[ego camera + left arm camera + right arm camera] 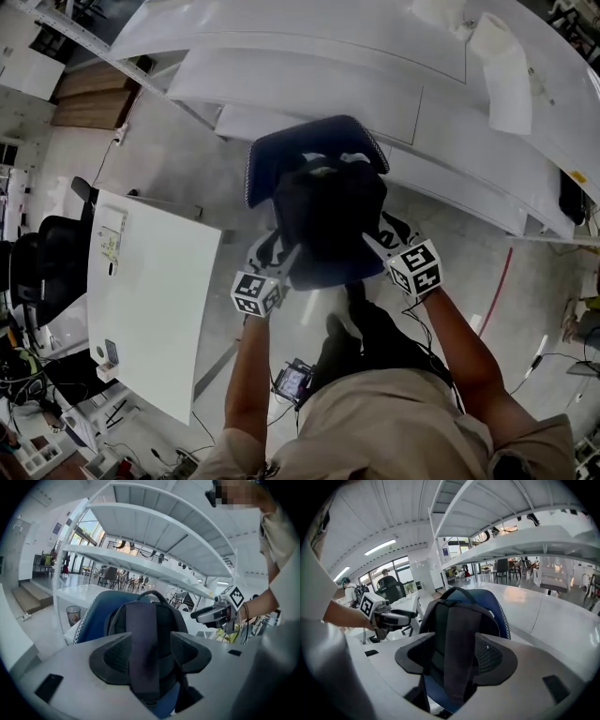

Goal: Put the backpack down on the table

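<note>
A black backpack [328, 220] stands upright on the seat of a blue chair [281, 155]. My left gripper [281, 258] is at its near left side and my right gripper [375, 242] at its near right. In the left gripper view the jaws of the left gripper [151, 644] stand apart, and a dark shoulder strap [143, 620] hangs loosely between them. In the right gripper view the other strap [459, 634] likewise runs down between the spread jaws of the right gripper [457, 651]. Neither pair of pads presses on a strap.
A white table [155, 281] stands to the left of the chair. Long curved white shelves [328, 75] run behind the chair. A small bin [73, 614] sits on the floor by the shelf frame. Cables lie on the floor at the right.
</note>
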A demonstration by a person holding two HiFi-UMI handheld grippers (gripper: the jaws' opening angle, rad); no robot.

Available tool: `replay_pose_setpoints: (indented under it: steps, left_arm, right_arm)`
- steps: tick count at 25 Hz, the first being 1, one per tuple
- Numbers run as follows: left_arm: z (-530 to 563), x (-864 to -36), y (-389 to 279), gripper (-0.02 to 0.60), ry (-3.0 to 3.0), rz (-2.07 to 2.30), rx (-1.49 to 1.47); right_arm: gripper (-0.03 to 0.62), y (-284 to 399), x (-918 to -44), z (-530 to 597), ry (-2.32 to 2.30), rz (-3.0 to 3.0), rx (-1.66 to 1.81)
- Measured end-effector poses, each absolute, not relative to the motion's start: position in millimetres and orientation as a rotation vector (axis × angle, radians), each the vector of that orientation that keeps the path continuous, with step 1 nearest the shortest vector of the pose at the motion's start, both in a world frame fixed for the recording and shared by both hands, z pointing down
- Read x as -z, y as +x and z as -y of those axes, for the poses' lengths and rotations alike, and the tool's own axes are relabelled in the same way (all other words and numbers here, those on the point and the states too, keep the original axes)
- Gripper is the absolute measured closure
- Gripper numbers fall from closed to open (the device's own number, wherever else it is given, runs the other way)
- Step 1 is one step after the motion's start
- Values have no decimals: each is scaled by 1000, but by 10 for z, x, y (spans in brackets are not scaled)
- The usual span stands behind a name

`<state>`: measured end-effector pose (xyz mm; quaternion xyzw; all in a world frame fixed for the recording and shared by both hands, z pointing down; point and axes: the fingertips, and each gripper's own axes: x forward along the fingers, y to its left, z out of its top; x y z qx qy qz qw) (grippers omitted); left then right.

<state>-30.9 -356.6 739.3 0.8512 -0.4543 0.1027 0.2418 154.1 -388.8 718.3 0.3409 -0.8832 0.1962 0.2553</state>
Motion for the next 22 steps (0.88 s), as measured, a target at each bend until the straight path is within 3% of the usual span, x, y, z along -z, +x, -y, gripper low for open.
replay_pose_setpoints:
  steps: [4,9,20,21,22]
  left_arm:
    - [3659,-7782,-344,288,2260,1242,-264]
    - [3714,-8096,-275,258,2234,1203,-237]
    - [3850,-8382,-182,255,2204,1265,-203]
    - [3846,-8360,-163,260,2205,1272,-210]
    - [3829,-8327,-133,310,2208,1274,-214]
  right_arm:
    - [352,1590,-7528,3990,903,2378,-609]
    - [336,1602,-7894,4002,837,2357,-684]
    - [338,1472,-8246,4108,867,2393,-617]
    - [339,1476,-8240,4100,874,2389,-593]
    - [343,1473,-8222,4081,876,2389,-569]
